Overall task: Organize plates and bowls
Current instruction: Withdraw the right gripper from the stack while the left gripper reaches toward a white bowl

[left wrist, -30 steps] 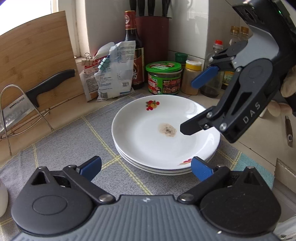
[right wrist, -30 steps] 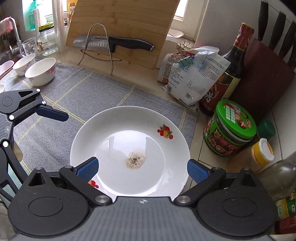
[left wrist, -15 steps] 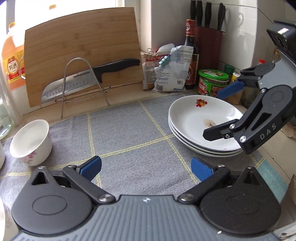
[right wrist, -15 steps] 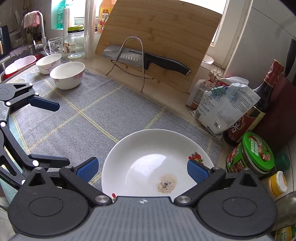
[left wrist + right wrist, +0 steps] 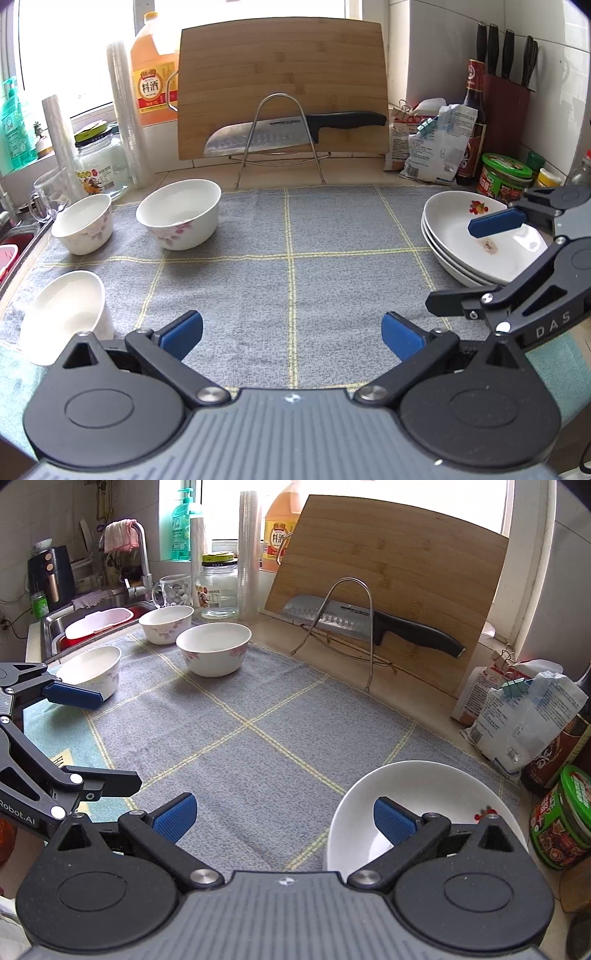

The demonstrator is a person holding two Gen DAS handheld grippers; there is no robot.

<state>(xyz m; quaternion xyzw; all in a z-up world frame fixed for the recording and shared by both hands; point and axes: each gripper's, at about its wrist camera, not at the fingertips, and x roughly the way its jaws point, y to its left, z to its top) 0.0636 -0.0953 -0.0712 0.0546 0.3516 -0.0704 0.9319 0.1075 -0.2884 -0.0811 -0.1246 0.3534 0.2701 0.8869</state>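
A stack of white plates (image 5: 461,236) sits at the right end of the grey mat (image 5: 291,258); it also shows in the right wrist view (image 5: 417,786). Three white floral bowls stand at the left: a large one (image 5: 179,214), one behind it (image 5: 82,229) and a near one (image 5: 64,314). The right wrist view shows them too (image 5: 214,648), (image 5: 166,624), (image 5: 92,670). My left gripper (image 5: 291,334) is open and empty over the mat's middle. My right gripper (image 5: 282,818) is open and empty at the plates' left edge.
A bamboo cutting board (image 5: 284,85) and a knife on a wire stand (image 5: 295,129) stand at the back. Bags, a sauce bottle (image 5: 474,118), a green-lidded jar (image 5: 504,173) and a knife block crowd the back right. A sink (image 5: 96,616), glass jar and oil jug lie left.
Both grippers have drawn back and swung left from the plate stack. The bowls at the left have come into view. Both stay open and empty.
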